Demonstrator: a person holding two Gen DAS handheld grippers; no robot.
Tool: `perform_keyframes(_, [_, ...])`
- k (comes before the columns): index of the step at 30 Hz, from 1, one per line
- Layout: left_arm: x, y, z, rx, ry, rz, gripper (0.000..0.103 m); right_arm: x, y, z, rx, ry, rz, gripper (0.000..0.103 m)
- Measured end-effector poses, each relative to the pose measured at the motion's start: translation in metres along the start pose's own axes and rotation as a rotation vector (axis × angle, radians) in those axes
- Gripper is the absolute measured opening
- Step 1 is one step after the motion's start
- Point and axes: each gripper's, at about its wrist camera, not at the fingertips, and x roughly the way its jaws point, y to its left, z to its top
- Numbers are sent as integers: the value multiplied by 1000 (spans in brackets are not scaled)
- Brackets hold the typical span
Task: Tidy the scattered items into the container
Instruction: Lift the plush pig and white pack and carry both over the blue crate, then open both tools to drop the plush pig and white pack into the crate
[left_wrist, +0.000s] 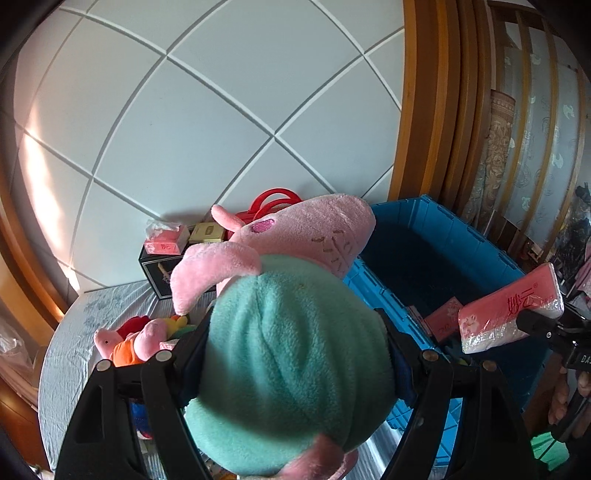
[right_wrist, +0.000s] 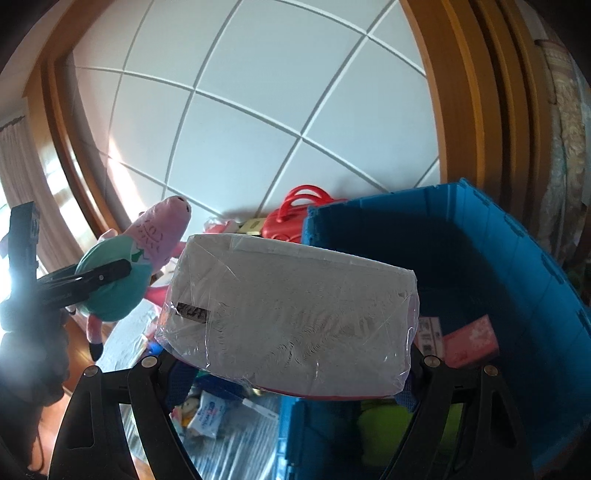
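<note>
Plush pig (left_wrist: 291, 354) in a teal dress fills the left wrist view, its soft body squeezed between the two black fingers of the left gripper (left_wrist: 295, 350), head and pink snout pointing away toward the panelled wall. Just beyond it on the right stands the blue container (left_wrist: 443, 240), open, with a pink packet (left_wrist: 443, 317) lying on its floor. At the far right the right gripper (left_wrist: 532, 323) holds a pink tissue pack (left_wrist: 509, 310) above the container's near edge. On the bed sheet (left_wrist: 74, 332) to the left lies a smaller pink plush (left_wrist: 129, 343) in orange, and behind it a black box (left_wrist: 159, 269) with small packets on top, beside a red bag (left_wrist: 269, 203).

From the right wrist view, the tissue pack (right_wrist: 288, 317) shows its pale wrapped underside, clamped between the right gripper's (right_wrist: 288, 365) fingers, jaws standing wide on it. The blue container (right_wrist: 535, 258) sits just behind and to the right. Off to the left, the left gripper (right_wrist: 122, 271) carries the plush pig (right_wrist: 147, 240) in the air, well apart from the pack.
</note>
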Motion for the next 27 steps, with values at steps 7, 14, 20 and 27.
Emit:
perform_keyframes(7, [24,-54,29,71,-11,-80,79,-13,-41,-1,51,-14,-67,85])
perform_keyframes(14, [50,-109,53,125,-3,-181,79,-23,-71,-5,84,-20,-144,85])
perform_keyframes(20, [79,-160,69,170,9,-243,79,-29,-98,-12,121,-12,-201,85])
perform_keyframes(27, [106,-195,84,206,17,-285,79,-39,-123,-18,158,-11,-245,85])
